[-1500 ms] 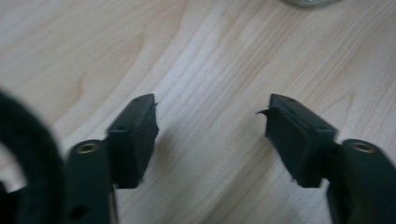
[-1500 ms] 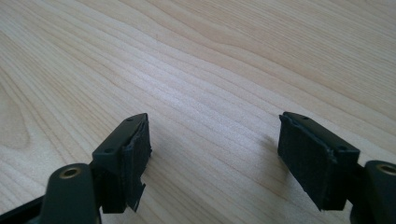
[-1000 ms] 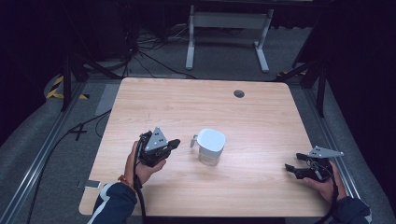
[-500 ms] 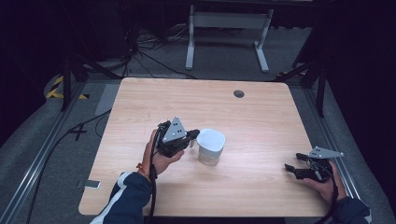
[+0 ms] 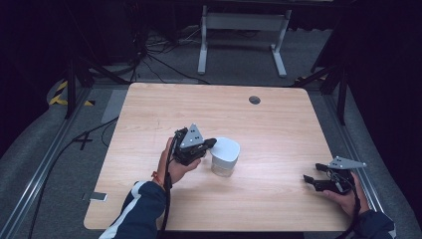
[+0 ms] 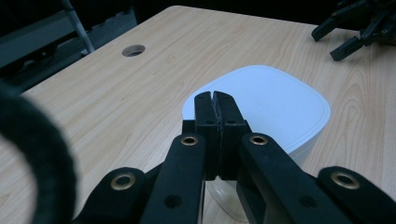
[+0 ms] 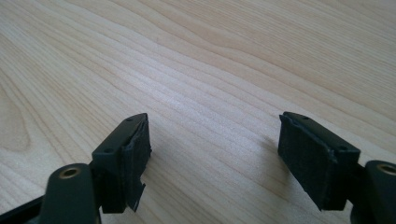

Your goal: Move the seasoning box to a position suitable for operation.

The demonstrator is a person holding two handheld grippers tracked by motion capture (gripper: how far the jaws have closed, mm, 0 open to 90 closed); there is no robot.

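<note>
Container upright w/ lid up, left claw pressed together (empty) at rim.

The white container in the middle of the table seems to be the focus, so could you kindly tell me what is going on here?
A person at a wooden table works with a hand-held gripper in each hand. The left hand-held gripper, jaws pressed together with nothing between them, has its tips at the near edge of the white lidded container, above the lid. The right hand-held gripper sits low over the table near its right edge, jaws open and empty, well apart from the container.
</note>
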